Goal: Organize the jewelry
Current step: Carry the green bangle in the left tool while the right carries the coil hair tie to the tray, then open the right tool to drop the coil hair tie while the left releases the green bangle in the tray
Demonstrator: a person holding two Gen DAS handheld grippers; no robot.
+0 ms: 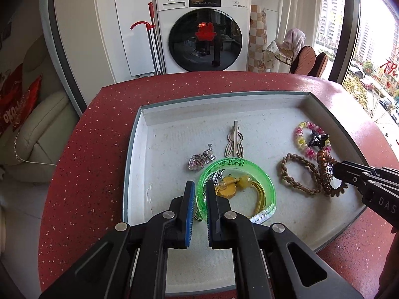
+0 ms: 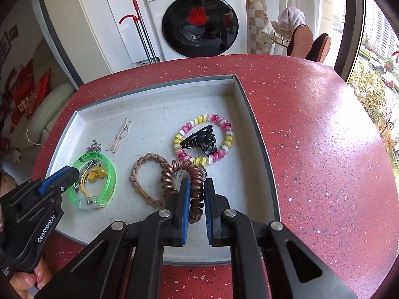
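Note:
A shallow white tray (image 1: 174, 129) (image 2: 154, 109) holds the jewelry. My left gripper (image 1: 200, 186) (image 2: 67, 172) is shut on the near-left rim of a clear green bangle (image 1: 264, 174) (image 2: 111, 174). A yellow beaded hair tie (image 1: 245, 180) lies inside the bangle. My right gripper (image 2: 195, 184) (image 1: 339, 167) is shut on a brown spiral hair tie (image 2: 169, 177) (image 1: 324, 172), which overlaps a braided brown band (image 2: 141, 174) (image 1: 299, 174). A pink-and-yellow spiral tie (image 2: 199, 119) (image 1: 303, 127) rings a black claw clip (image 2: 199, 139) (image 1: 318, 138).
A heart pendant (image 1: 195, 162) and a beige hair clip (image 1: 234, 142) (image 2: 119, 137) lie in the tray's left half. The tray sits on a round red speckled table (image 1: 99, 149) (image 2: 324, 149). Beyond it stand a washing machine (image 1: 204, 37) and a mop (image 1: 152, 37). A hand (image 2: 25, 281) holds the left gripper.

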